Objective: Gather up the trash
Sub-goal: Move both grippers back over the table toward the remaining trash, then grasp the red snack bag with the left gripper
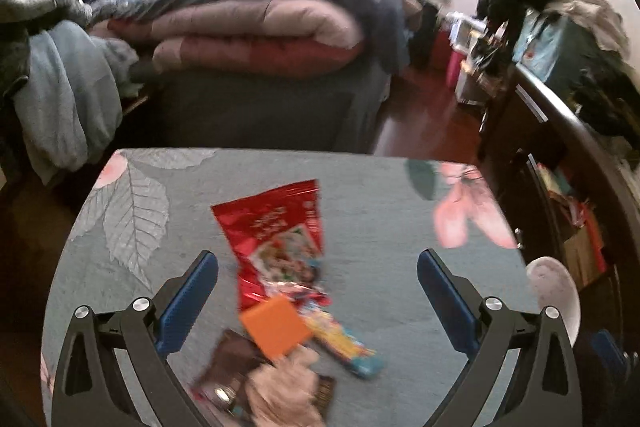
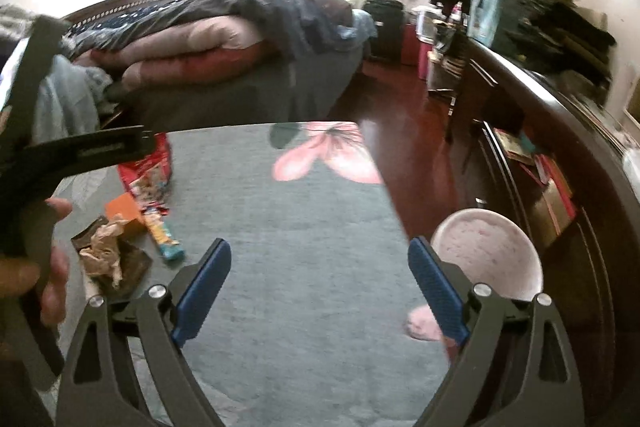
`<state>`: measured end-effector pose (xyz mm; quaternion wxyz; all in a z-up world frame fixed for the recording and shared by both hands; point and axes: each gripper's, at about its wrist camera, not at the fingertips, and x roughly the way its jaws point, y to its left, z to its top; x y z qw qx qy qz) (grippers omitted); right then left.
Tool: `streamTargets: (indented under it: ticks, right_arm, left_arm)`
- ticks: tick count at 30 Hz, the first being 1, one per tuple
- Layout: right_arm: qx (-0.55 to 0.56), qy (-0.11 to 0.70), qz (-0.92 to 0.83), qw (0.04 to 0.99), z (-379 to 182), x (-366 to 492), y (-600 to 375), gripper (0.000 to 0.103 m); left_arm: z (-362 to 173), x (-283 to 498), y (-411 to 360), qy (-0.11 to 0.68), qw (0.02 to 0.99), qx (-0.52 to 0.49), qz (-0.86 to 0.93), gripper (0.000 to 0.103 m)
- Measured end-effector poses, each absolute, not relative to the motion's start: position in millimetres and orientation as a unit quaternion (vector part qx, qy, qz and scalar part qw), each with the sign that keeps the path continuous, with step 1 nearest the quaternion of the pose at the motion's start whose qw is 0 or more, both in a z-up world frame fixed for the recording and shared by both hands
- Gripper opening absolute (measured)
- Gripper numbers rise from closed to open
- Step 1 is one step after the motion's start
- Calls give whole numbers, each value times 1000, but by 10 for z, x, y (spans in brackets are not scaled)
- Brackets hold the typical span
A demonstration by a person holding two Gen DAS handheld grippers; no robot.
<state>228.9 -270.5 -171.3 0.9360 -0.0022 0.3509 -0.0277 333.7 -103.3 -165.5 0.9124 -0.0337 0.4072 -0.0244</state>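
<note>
Trash lies on a grey-green floral cloth (image 1: 380, 227): a red snack bag (image 1: 276, 227), an orange card (image 1: 276, 331), a yellow-and-teal wrapper (image 1: 352, 351), a brown wrapper (image 1: 236, 359) and crumpled tan paper (image 1: 284, 387). My left gripper (image 1: 318, 263) is open and empty, hovering over the pile, the red bag between its blue fingers. My right gripper (image 2: 320, 251) is open and empty over bare cloth (image 2: 312, 247), with the pile to its left: red bag (image 2: 150, 171), orange card (image 2: 124, 209), crumpled paper (image 2: 102, 247). The left gripper's body (image 2: 80, 151) shows there too.
A pale pink bin (image 2: 486, 259) stands on the floor off the cloth's right edge; it also shows in the left wrist view (image 1: 554, 291). A bed with folded quilts (image 1: 256, 35) lies behind. A dark dresser (image 2: 540, 147) piled with clothes runs along the right.
</note>
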Motion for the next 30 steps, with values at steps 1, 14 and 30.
streamTargets:
  ticks: [1,14,30]
  right_arm:
    - [-6,352,-23,936,-1721,2311,-2651,91]
    - [-45,357,23,933,-1792,2592,-2133,91]
    - [-66,356,58,930,-1804,2617,-1743,91]
  left_arm:
    - [-1705,3421,-983,418,908,-32,-24,99]
    - [-2230,4016,-715,514,857,-35,-21,93]
    - [-1952,3837,-435,450,888,-80,-50,6]
